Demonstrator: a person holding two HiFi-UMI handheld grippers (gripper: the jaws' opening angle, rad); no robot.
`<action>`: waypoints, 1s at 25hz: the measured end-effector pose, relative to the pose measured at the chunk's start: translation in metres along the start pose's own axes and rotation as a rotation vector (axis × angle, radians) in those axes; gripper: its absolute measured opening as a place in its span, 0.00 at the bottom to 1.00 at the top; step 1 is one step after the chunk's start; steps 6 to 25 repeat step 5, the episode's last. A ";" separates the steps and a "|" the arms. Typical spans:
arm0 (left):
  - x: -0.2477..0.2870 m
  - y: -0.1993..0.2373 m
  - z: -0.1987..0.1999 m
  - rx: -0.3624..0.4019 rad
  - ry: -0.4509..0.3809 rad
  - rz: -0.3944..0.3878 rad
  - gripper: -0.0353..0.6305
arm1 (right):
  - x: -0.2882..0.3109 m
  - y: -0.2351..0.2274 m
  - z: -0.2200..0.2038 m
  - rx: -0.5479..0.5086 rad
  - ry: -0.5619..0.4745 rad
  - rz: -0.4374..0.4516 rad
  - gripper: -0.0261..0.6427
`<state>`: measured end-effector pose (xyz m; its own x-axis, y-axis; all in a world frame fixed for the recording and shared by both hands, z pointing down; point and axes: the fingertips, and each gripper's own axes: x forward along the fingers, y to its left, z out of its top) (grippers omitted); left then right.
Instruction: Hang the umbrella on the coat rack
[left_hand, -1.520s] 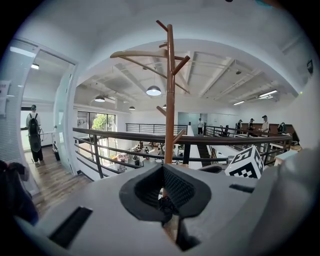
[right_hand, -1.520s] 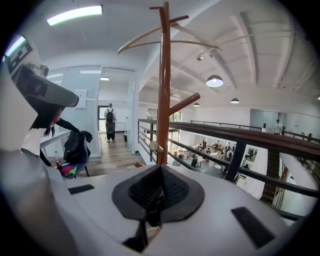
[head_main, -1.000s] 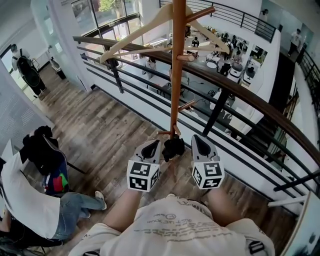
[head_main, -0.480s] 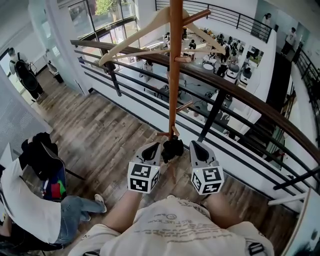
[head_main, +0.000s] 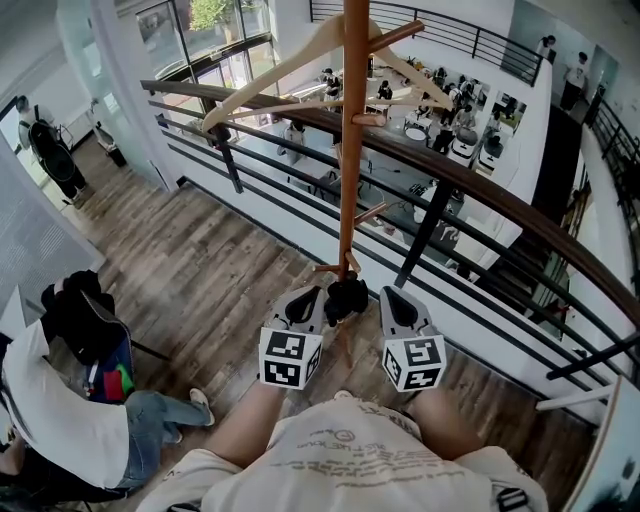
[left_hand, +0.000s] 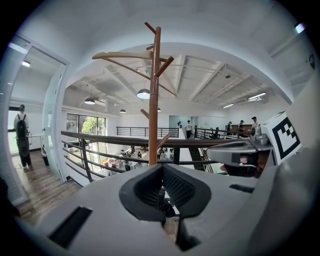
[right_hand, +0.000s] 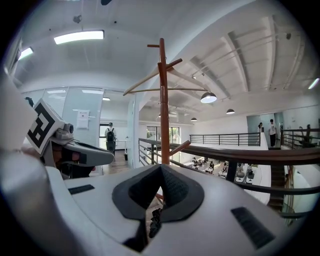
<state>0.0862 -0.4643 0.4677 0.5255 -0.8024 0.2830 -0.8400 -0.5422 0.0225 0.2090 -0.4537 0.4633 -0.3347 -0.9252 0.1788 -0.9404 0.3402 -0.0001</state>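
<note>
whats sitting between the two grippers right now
The black umbrella, bunched between the left gripper and right gripper, by the coat rack; clearest in the head view.

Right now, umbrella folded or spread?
Folded: the umbrella is a compact black bundle between the left tool and right tool, beside the coat rack. Whether it hangs, cannot tell.

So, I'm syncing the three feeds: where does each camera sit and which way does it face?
Head view: on the head, facing steeply down the coat rack; shows shirt, forearms, left gripper, right gripper.
Left gripper view: on that gripper, facing the rack; shut jaws, right gripper.
Right gripper view: mirrored, left gripper beside.
Shared: rack, railing.
</note>
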 end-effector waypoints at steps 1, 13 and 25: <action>0.001 0.001 0.001 0.000 0.000 0.001 0.06 | 0.002 -0.001 -0.001 0.001 0.005 -0.003 0.04; 0.003 0.005 0.003 -0.003 0.001 -0.001 0.06 | 0.007 -0.001 -0.006 0.002 0.027 -0.012 0.04; 0.003 0.005 0.003 -0.003 0.001 -0.001 0.06 | 0.007 -0.001 -0.006 0.002 0.027 -0.012 0.04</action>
